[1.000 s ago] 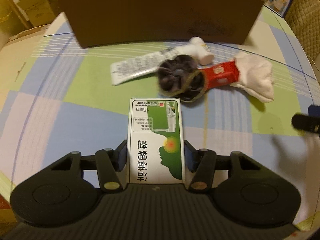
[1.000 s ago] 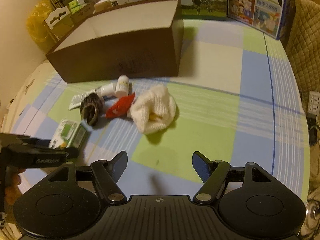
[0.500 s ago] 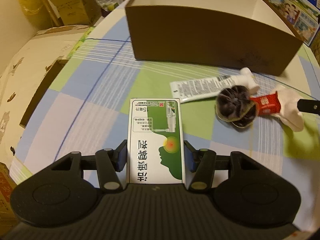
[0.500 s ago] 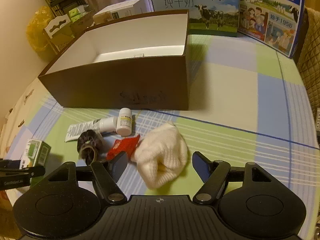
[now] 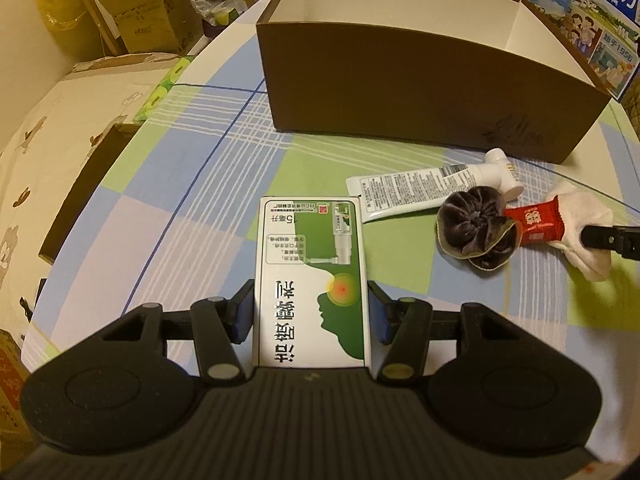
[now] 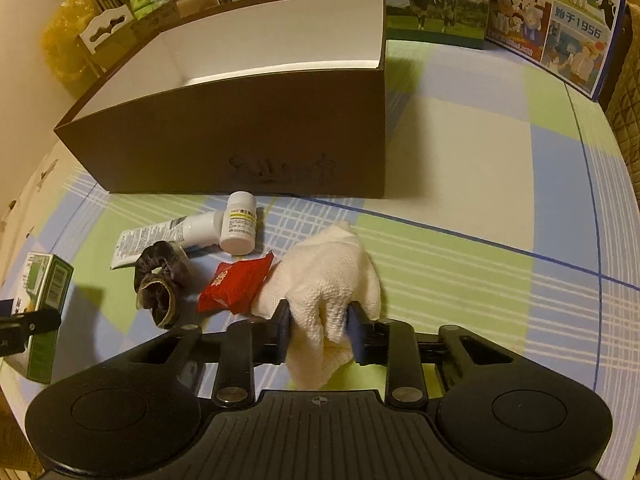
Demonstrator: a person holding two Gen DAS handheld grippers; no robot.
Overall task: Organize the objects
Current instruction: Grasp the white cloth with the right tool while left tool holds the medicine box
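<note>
My left gripper [image 5: 312, 309] is shut on a green and white medicine carton [image 5: 312, 264], held above the checked tablecloth; the carton also shows in the right wrist view [image 6: 44, 292]. My right gripper [image 6: 318, 320] is closing its jaws on a crumpled white cloth [image 6: 328, 272], and the pads press into its near end. Left of the cloth lie a red packet [image 6: 236, 284], a dark scrunchie [image 6: 160, 284], a white pill bottle [image 6: 240, 224] and a white tube [image 6: 160, 236]. Behind them stands an open brown box [image 6: 240, 144] with a white inside.
Milk cartons with printed pictures [image 6: 552, 28] stand at the table's far right edge. Cardboard boxes and a yellow bag [image 5: 56, 12] sit beyond the table's left edge. The round table [image 6: 500, 184] has bare cloth to the right of the brown box.
My right gripper came down over the white cloth and closed on it. My left gripper carried the carton leftward and up, so the brown box and loose items now sit further right in its view.
</note>
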